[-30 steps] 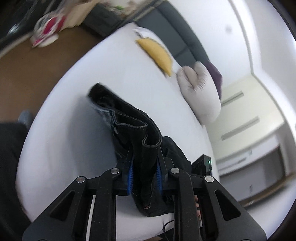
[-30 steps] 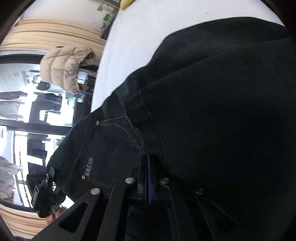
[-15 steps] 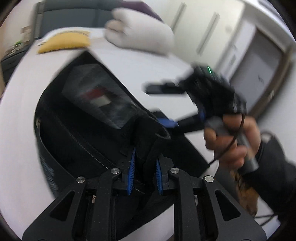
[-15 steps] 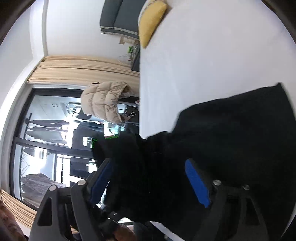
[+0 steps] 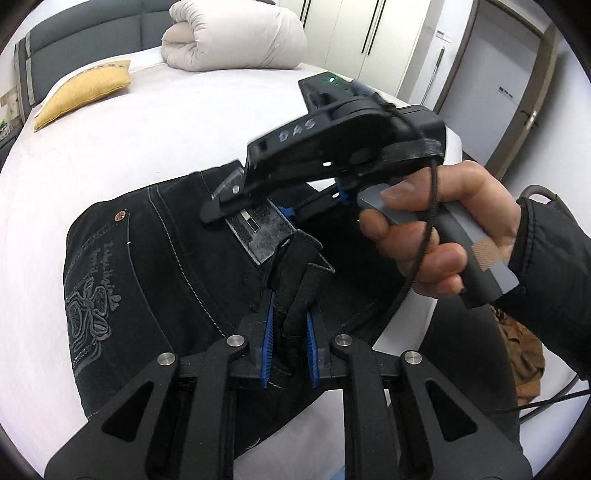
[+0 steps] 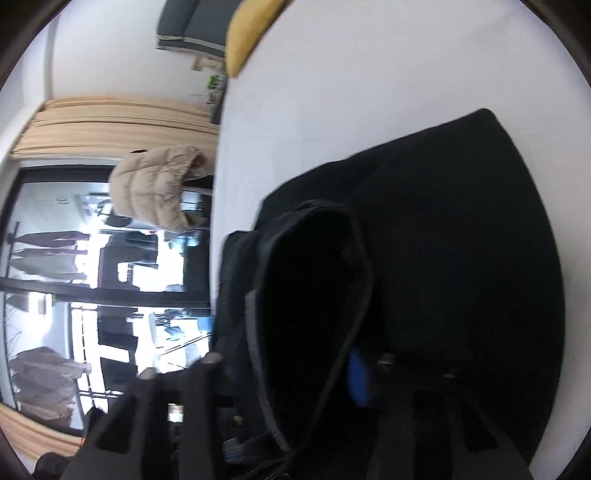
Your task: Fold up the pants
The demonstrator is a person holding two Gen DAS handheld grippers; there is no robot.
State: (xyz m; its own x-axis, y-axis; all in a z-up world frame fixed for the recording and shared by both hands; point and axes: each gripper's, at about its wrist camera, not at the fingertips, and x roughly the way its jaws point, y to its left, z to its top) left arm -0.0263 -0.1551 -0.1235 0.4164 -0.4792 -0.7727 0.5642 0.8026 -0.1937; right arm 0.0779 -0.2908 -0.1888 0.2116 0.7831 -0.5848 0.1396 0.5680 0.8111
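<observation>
Black jeans [image 5: 155, 266] lie on the white bed [image 5: 177, 122], with an embroidered back pocket and a waistband label facing up. My left gripper [image 5: 290, 306] is shut on a raised fold of the jeans near the bed's front edge. A hand [image 5: 436, 229] holds my right gripper [image 5: 258, 210] just above the waistband label. In the right wrist view a dark loop of the jeans [image 6: 310, 295] stands between that gripper's [image 6: 280, 354] closing jaws. One blue pad [image 6: 358, 376] shows beside the cloth; the other is hidden.
A yellow pillow [image 5: 85, 88] and a rolled pale duvet [image 5: 232, 37] lie at the head of the bed by a grey headboard [image 5: 81, 40]. Wardrobe doors [image 5: 373, 33] stand behind. The bed's edge drops off at the right. A beige jacket [image 6: 155, 188] hangs by the window.
My left gripper swung round and rolled with its fold still held, and the jeans now lie flatter. My right gripper let go of the denim, opened wide, and now sits over the waistband, narrower.
</observation>
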